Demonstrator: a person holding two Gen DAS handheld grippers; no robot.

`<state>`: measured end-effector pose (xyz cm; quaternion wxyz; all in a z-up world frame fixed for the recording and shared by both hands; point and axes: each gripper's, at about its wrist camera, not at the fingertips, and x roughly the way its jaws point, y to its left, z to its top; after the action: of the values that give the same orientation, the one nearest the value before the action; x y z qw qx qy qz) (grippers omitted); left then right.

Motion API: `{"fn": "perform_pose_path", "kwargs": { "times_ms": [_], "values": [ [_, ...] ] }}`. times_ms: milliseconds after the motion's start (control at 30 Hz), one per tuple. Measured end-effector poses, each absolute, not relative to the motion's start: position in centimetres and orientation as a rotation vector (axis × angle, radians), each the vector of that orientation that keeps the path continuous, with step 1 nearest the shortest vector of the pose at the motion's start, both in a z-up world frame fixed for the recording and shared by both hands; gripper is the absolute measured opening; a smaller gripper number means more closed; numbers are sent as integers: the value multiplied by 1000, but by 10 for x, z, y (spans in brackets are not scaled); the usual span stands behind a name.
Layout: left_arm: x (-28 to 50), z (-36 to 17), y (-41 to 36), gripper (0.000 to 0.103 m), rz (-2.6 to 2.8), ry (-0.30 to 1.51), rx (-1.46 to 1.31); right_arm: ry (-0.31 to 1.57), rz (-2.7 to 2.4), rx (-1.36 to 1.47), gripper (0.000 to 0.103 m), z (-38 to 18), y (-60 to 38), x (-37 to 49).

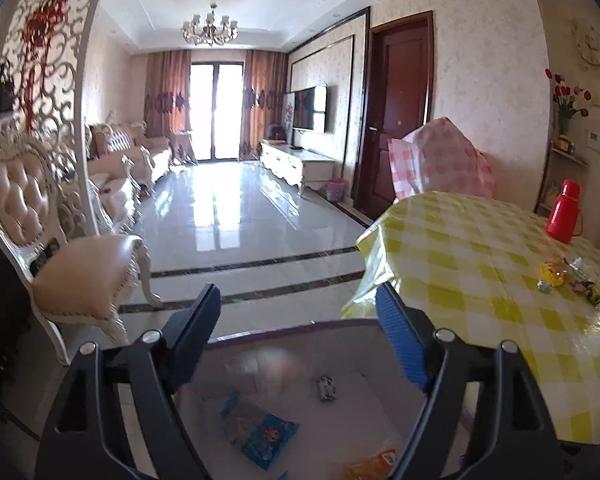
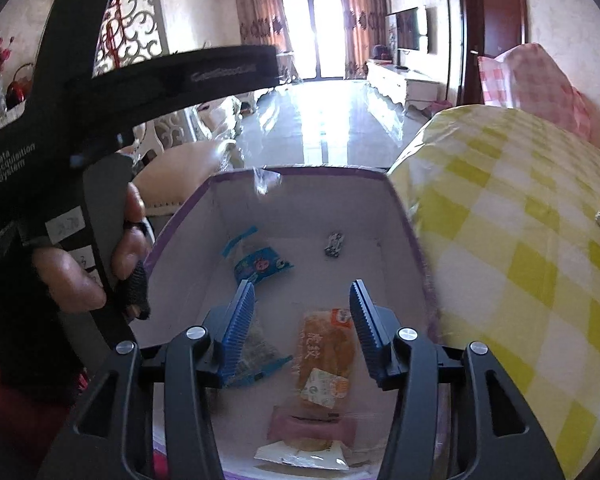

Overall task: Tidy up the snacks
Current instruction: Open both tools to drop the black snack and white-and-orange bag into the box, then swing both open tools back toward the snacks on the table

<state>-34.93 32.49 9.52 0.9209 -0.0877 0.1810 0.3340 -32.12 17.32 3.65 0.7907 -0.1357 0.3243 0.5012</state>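
Observation:
A white box with a purple rim (image 2: 300, 173) stands beside the table and holds several snacks: a blue packet (image 2: 262, 266), a small silver candy (image 2: 334, 244), an orange bread packet (image 2: 326, 344), a pink packet (image 2: 312, 426) and a white one (image 2: 300, 456). My right gripper (image 2: 302, 286) hangs open over the box, its pads apart above the orange packet and touching nothing. My left gripper (image 1: 298, 296) is open wide over the box's far rim (image 1: 284, 326), empty. More wrapped snacks (image 1: 568, 276) lie on the table.
The yellow checked table (image 1: 480, 260) is to the right of the box, with a red flask (image 1: 566, 212) at its far side. A cushioned chair (image 1: 80, 268) stands to the left. A hand (image 2: 128, 248) holds the left gripper's handle.

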Motion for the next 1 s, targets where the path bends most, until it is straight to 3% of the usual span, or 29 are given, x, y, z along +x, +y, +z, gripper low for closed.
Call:
{"fn": "perform_pose_path", "kwargs": {
  "times_ms": [267, 400, 900, 1000],
  "values": [
    [-351, 156, 278, 94, 682, 241, -63, 597, 1006, -140, 51, 80, 116, -305],
    [-342, 181, 243, 98, 625, 195, -13, 517, 940, -70, 60, 104, 78, -297],
    [-297, 201, 150, 100, 471, 171, 85, 397, 616, 73, 87, 137, -51, -235],
    [-281, 201, 142, 101, 455, 177, 94, 395, 540, 88, 87, 137, -76, -211]
  ]
}}
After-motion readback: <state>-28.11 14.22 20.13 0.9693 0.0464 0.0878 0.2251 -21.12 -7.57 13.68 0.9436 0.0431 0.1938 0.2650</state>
